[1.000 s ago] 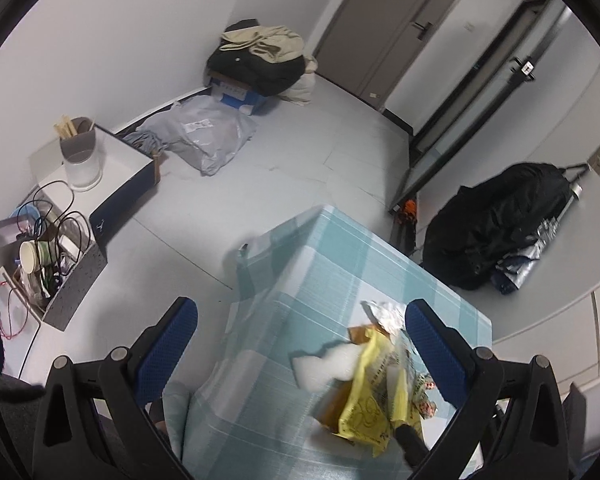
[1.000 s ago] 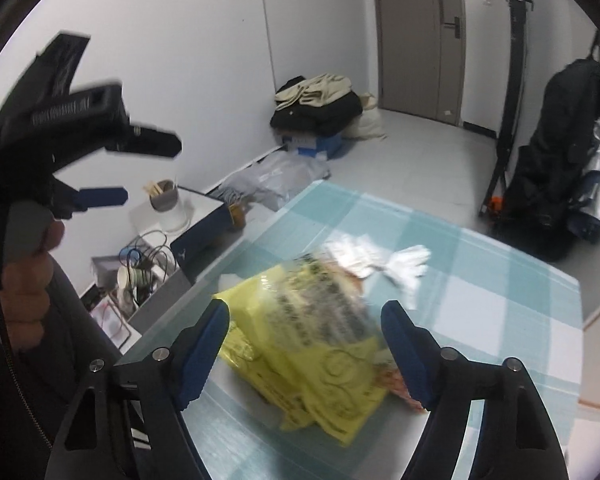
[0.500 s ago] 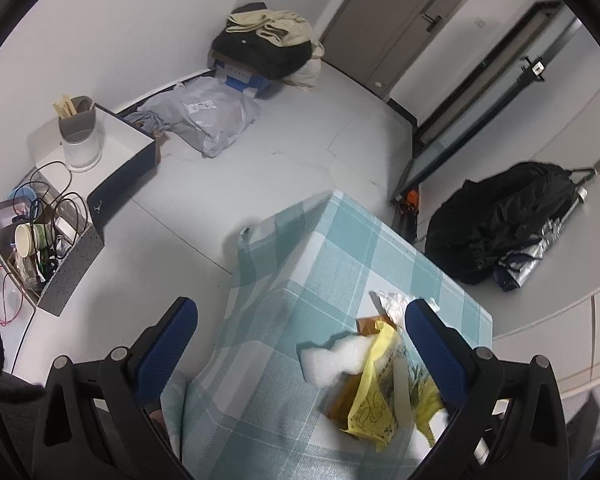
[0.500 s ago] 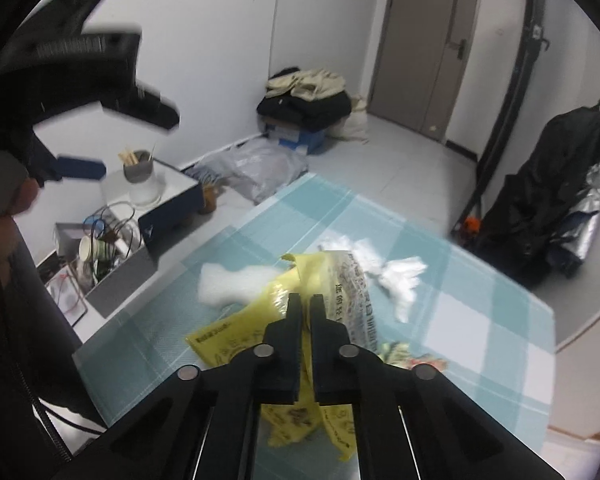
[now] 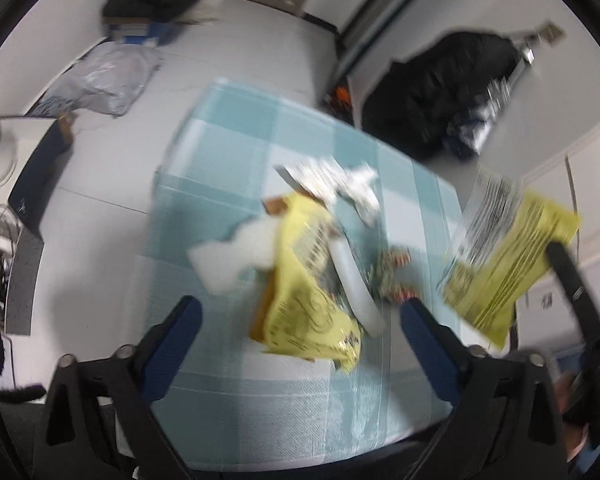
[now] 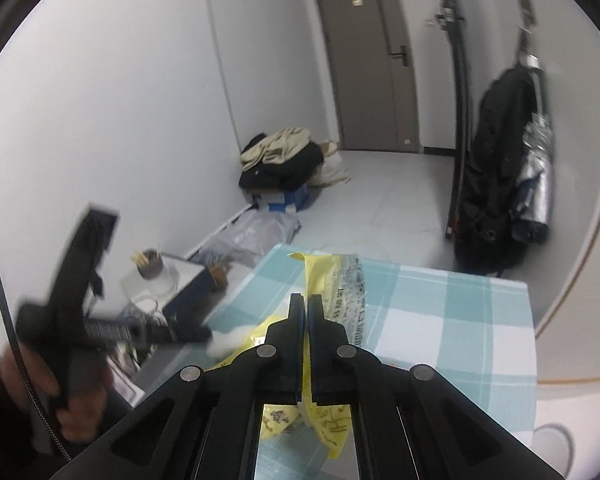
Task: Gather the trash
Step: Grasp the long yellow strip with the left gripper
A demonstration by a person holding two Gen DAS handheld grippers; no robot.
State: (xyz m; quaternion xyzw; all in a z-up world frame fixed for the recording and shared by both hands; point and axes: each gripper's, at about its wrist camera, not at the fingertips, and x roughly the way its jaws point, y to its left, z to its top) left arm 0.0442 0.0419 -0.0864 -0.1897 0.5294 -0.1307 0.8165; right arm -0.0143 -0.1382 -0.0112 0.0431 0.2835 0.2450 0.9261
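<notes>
The tabletop (image 5: 228, 152) carries a blue and white checked cloth. On it lies a heap of trash: a crumpled yellow bag (image 5: 304, 304), a white tissue (image 5: 232, 256) touching its left side, and torn white paper (image 5: 340, 184) just behind. The right tongs (image 6: 305, 300) are clamped on a yellow wrapper (image 6: 336, 280) and hold it above the cloth, to the right of the heap. The left tongs (image 5: 300, 312) stand apart over the crumpled yellow bag, their jaws just closing a little, and their pads do not touch it.
</notes>
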